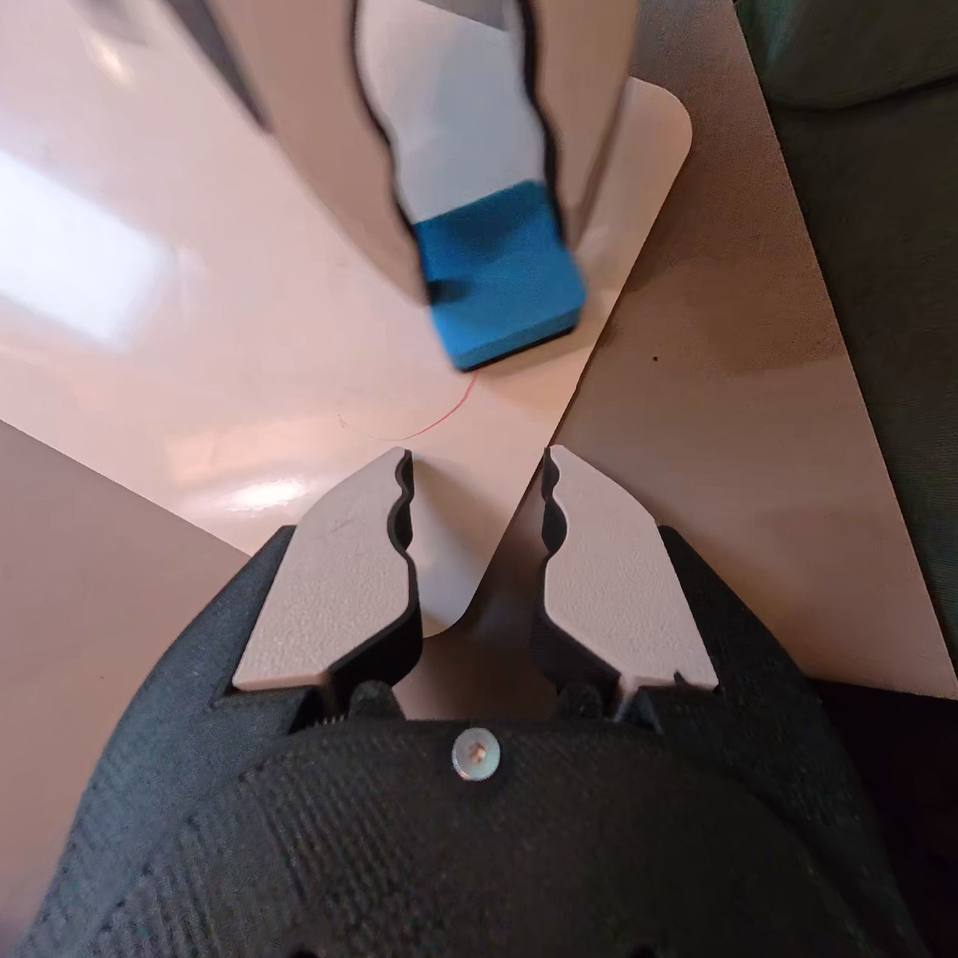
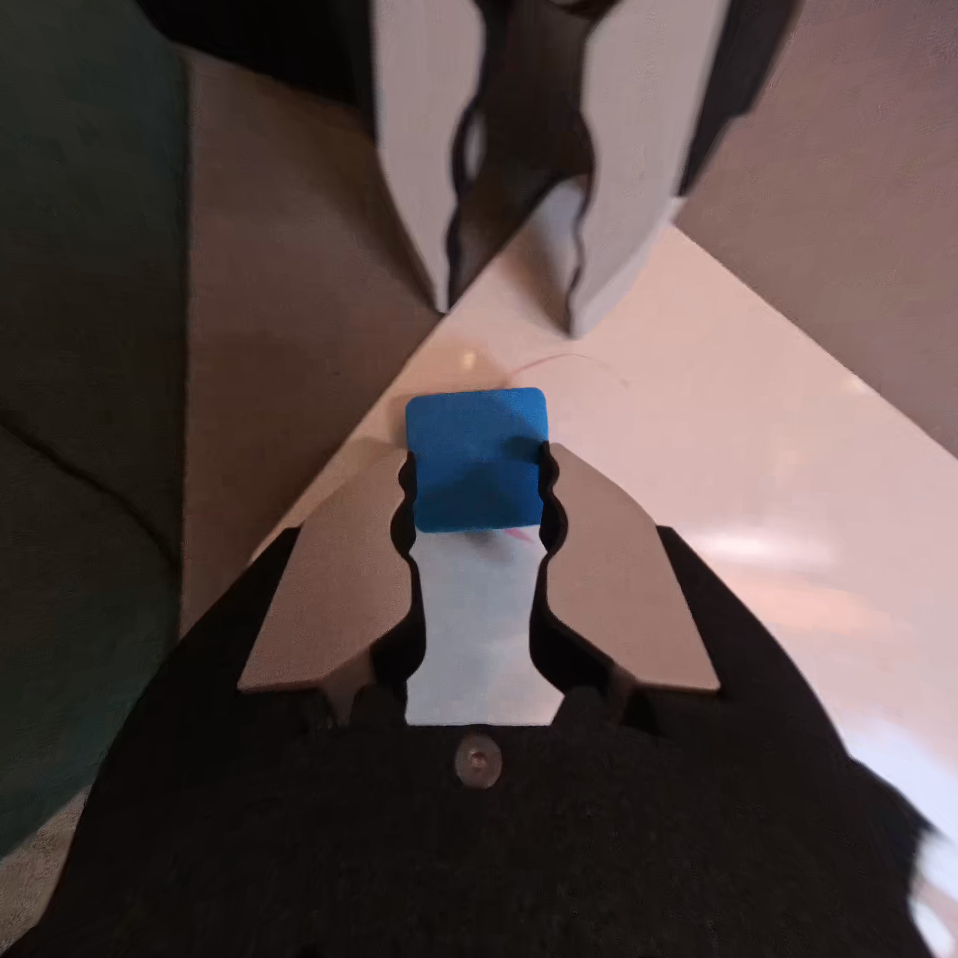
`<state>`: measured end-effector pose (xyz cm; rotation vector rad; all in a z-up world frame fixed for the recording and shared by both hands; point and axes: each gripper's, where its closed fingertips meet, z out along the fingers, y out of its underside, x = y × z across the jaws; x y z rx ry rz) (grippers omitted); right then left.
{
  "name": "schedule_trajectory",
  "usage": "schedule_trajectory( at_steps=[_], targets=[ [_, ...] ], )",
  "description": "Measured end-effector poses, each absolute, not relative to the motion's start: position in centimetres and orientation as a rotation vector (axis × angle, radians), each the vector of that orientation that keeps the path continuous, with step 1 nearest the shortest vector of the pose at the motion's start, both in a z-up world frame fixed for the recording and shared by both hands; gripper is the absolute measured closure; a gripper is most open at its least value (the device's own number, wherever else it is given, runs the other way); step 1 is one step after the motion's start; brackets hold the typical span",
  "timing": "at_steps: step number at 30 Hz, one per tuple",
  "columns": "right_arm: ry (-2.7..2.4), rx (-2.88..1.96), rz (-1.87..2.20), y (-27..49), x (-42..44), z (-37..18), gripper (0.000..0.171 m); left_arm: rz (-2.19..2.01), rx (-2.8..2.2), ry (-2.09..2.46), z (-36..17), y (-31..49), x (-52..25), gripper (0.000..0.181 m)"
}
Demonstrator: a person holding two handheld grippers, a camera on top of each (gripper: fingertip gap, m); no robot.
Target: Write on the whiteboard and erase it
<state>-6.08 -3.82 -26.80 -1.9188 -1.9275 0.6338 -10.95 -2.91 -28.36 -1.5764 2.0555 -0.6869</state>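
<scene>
Both of my claws are over the whiteboard [image 1: 217, 290], and they are doing different things. My right gripper [image 2: 476, 456] is pinching the blue eraser [image 2: 476, 461]: its two beige fingers [image 2: 342, 560] squeeze the eraser's sides, and the blue block pokes out past the fingertips while more of it runs back between them. From the left wrist view I see that same eraser [image 1: 497, 275] coming down from above, its blue end set against the board near the board's rounded corner, with what looks like a dark layer at its base. That view is blurred around the eraser, so I cannot tell how firmly it presses.

My left gripper [image 1: 478, 456] holds nothing. Its jaws stand apart with a clear gap, and through that gap I see the board's lower rounded corner and the tan table [image 1: 700, 414] beneath it. In the right wrist view the left gripper [image 2: 508, 311] shows opposite me, one fingertip over the table by the board's edge and the other over the board.

Between the two claws a thin red line [image 1: 440, 420] curves across the glossy white surface, running up to the eraser's front edge. Off the table's far edge lies a dark green cushion [image 1: 871, 155].
</scene>
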Motion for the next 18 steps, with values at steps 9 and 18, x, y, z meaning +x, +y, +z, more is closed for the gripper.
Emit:
schedule_trajectory(
  at_steps=[9,18],
  targets=[
    [-1.892,-1.903,0.675,-3.9,-5.7,-26.5,0.125,-0.687,-1.572,2.06,-28.3,-3.0,-10.9,0.134],
    [-1.826,-1.947,0.677,-1.7,-5.4,-26.3,0.126,-0.689,-1.569,2.058,-28.3,-3.0,-10.9,0.135]
  ],
)
